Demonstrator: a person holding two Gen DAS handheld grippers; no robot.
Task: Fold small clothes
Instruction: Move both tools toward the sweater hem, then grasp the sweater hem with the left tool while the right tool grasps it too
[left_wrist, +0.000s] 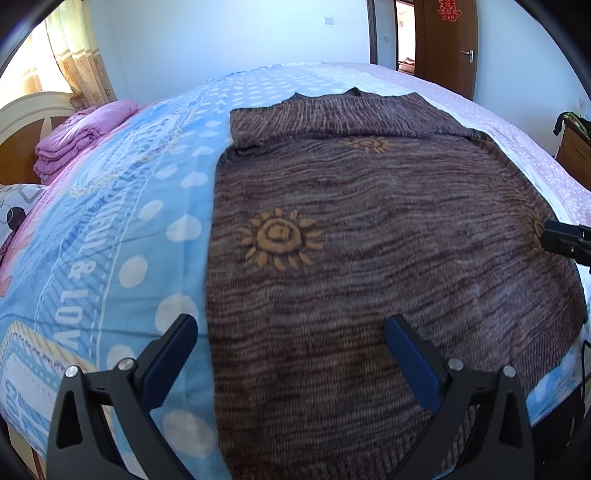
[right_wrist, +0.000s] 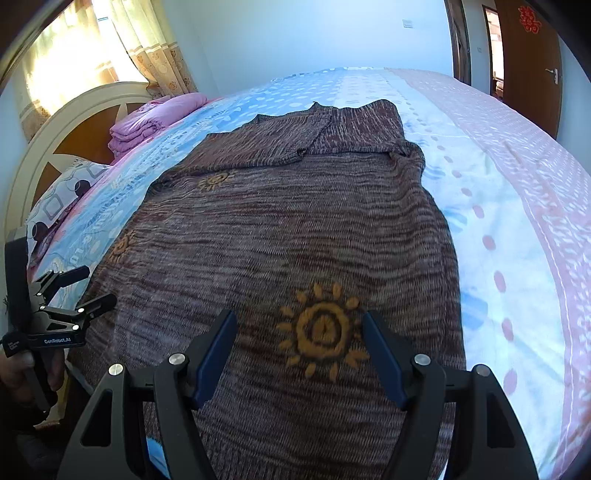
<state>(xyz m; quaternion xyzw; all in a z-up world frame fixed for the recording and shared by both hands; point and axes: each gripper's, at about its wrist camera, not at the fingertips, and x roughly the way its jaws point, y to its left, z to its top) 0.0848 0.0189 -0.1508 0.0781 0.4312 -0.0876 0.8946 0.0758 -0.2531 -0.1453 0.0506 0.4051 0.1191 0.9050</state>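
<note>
Sweater: a brown knitted sweater (left_wrist: 369, 229) lies spread flat on the bed, filling the centre and lower half of both views; its sleeves are folded in across the top, near the neckline at the upper centre of the frame.
Sun motifs: orange suns are printed on the knit; one (right_wrist: 323, 330) sits just ahead of the right gripper's fingers, another (left_wrist: 280, 240) at mid-frame in the left wrist view.
Left gripper: the left gripper (left_wrist: 291, 362) hangs over the sweater's near left edge, fingers spread wide with nothing between them; one finger is over the bedsheet, the other over the knit.
Right gripper: the right gripper (right_wrist: 299, 354) hangs above the sweater's lower part, fingers wide apart and empty, not touching the cloth.
Bedsheet: a blue, white and pink patterned bedsheet (left_wrist: 122, 229) covers the bed under the sweater.
Folded laundry: a purple folded pile (left_wrist: 81, 136) rests at the upper left, near the headboard (right_wrist: 74, 122).
Door: a brown wooden door (left_wrist: 447, 44) stands open at the upper right.
Curtain: a patterned curtain (right_wrist: 147, 48) hangs at the upper left.
</note>
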